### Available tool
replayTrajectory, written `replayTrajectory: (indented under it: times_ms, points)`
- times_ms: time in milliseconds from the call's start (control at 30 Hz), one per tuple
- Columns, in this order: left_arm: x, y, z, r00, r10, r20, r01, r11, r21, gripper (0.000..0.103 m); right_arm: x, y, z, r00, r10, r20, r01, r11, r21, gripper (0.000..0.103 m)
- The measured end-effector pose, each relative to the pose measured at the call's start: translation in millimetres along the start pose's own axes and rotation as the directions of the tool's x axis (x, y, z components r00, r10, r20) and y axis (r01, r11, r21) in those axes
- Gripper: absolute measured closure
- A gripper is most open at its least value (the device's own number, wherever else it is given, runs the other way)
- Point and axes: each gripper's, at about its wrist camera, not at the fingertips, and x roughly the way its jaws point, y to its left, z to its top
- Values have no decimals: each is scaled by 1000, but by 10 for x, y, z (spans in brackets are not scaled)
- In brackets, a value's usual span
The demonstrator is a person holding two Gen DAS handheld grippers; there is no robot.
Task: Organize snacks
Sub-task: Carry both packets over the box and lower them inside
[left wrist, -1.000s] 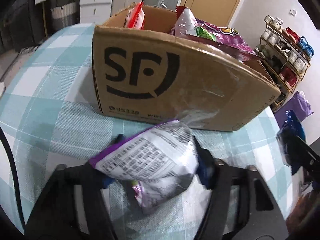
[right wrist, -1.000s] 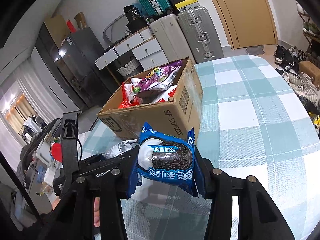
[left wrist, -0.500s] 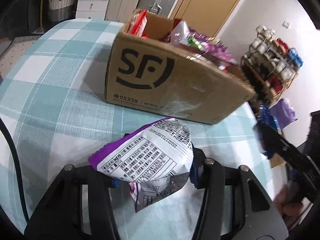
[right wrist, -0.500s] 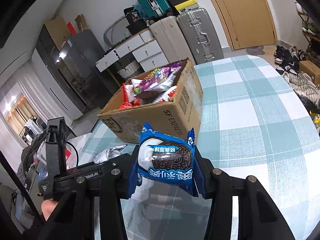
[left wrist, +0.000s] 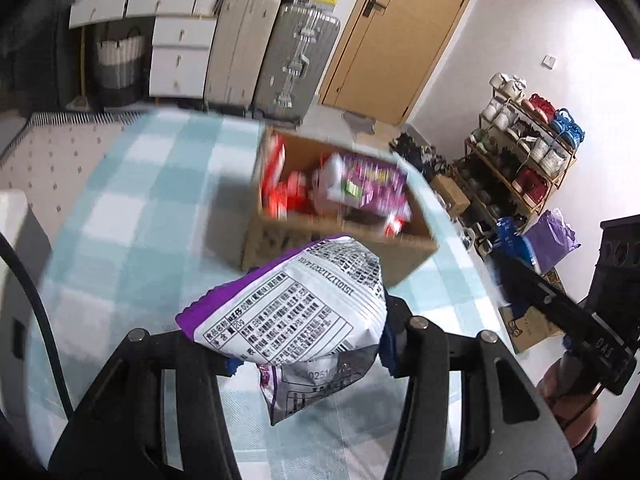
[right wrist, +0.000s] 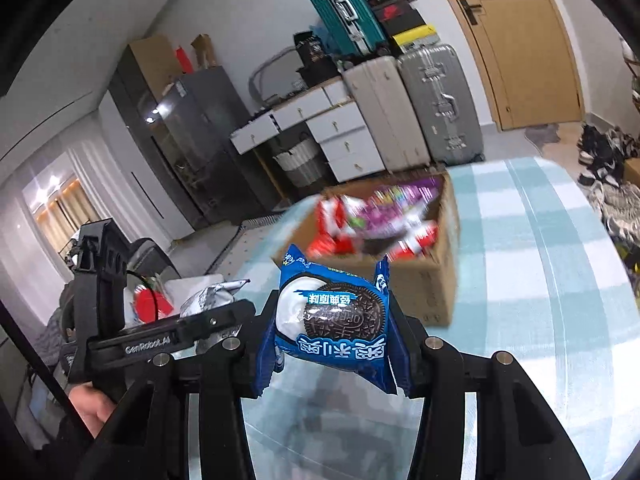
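Your left claw point(left wrist: 308, 344) is closed on a purple and silver snack bag point(left wrist: 296, 320), printed back facing the camera, its lower end hanging free below the fingers. You hold it in the air above the checked desk point(left wrist: 132, 240), on the near side of the cardboard box point(left wrist: 404, 256). The box stands open on the desk with red and purple snack packs point(left wrist: 360, 184) lying inside; it is blurred, so you cannot read single packs there.

Your right claw point(right wrist: 332, 344) is clamped on a blue cookie pack point(right wrist: 332, 320), gripped by its two side edges, picture side toward the camera and upright. It also hangs above the desk point(right wrist: 560, 280), short of the box point(right wrist: 436, 292), which sits just beyond it.

From the right wrist view, your left claw point(right wrist: 224, 316) shows at the left, level with the right one, with the silver end of the snack bag point(right wrist: 208, 298) sticking out past it. From the left wrist view, the right claw point(left wrist: 516, 268) comes in from the right edge, apparently with a bit of blue wrapper at its tip.
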Motion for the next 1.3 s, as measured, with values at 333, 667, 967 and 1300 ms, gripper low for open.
replayTrajectory:
  times_ms: [333, 667, 967, 1300]
  points:
    - [-513, -282, 949, 999, 13, 51, -17, 998, 66, 55, -334, 523, 1003, 996, 29, 79, -23, 997, -74, 56]
    - [52, -499, 1655, 1000, 3, -23, -2, 1000, 27, 55, 45, 512, 1696, 996, -66, 54, 67, 998, -7, 56]
    - [782, -477, 1622, 996, 57, -70, -53, 997, 56, 55, 664, 222, 1830, 986, -162, -47, 159, 986, -57, 56]
    - [1270, -446, 1418, 989, 113, -99, -102, 989, 104, 55, 1151, -173, 1590, 978, -160, -133, 156, 987, -45, 56]
